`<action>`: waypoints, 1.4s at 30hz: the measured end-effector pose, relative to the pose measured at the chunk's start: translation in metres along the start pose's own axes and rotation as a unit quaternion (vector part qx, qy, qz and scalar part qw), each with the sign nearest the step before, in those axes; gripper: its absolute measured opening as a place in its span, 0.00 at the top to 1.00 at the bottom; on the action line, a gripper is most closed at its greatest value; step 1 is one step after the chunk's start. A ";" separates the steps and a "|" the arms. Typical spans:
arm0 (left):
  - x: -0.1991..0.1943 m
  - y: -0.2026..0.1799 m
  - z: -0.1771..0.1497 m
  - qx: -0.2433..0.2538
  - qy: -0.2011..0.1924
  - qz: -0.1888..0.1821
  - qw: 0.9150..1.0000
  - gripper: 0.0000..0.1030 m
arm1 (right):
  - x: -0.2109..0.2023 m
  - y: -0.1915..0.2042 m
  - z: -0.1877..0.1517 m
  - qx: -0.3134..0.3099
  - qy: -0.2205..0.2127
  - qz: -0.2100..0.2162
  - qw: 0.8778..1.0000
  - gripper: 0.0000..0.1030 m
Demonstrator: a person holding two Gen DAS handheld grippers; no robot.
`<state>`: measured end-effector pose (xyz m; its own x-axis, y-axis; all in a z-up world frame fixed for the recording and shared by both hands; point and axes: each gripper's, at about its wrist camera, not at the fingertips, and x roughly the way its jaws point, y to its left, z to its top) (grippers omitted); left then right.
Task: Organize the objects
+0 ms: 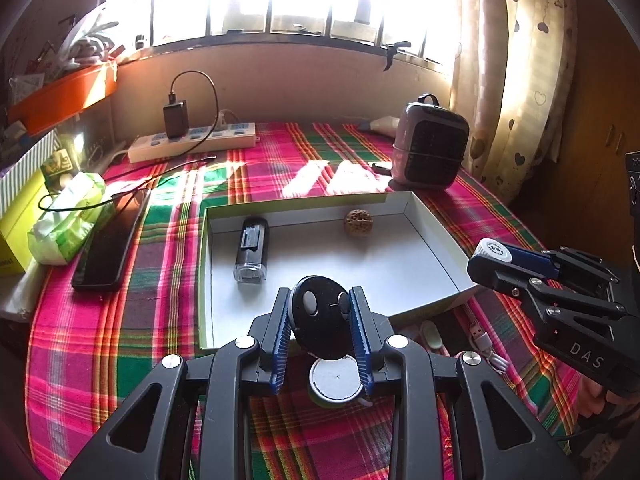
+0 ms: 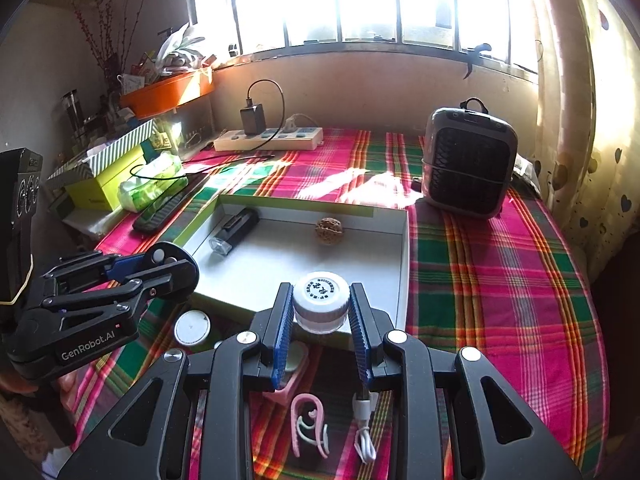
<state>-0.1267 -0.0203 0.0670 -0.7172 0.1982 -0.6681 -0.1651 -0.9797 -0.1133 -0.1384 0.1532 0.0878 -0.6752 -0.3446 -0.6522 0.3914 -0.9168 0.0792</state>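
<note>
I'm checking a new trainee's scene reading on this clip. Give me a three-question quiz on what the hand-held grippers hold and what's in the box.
1. True or false: the left hand-held gripper is shut on a black remote.
2. What does the right hand-held gripper hold? A) walnut B) white-capped jar C) phone
3. Fill in: two things lie in the box, a black lighter and a ____.

Key
1. True: its pads press on the remote's sides.
2. B: the jar sits between its pads, above the box's near edge.
3. Walnut, by the far wall.
</note>
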 end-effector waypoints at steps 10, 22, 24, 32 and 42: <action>0.030 0.003 0.025 0.004 0.013 0.009 1.000 0.75 | 0.033 -0.020 0.030 0.007 0.018 -0.004 1.000 0.72; 0.077 0.006 0.045 0.011 0.047 0.014 0.999 0.75 | 0.095 -0.041 0.045 0.004 0.071 -0.022 0.997 0.72; 0.085 0.006 0.048 0.012 0.052 0.015 0.998 0.75 | 0.102 -0.045 0.045 0.007 0.078 -0.020 0.997 0.72; 0.108 0.006 0.056 0.017 0.068 0.020 0.997 0.75 | 0.117 -0.049 0.046 0.004 0.090 -0.006 0.996 0.72; 0.122 0.005 0.058 0.019 0.080 0.022 0.996 0.75 | 0.128 -0.044 0.047 -0.007 0.098 -0.002 0.995 0.72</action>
<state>-0.2542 0.0003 0.0277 -0.6078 0.1450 -0.7807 -0.1631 -0.9850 -0.0560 -0.2715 0.1399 0.0361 -0.5422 -0.2935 -0.7873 0.3986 -0.9147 0.0666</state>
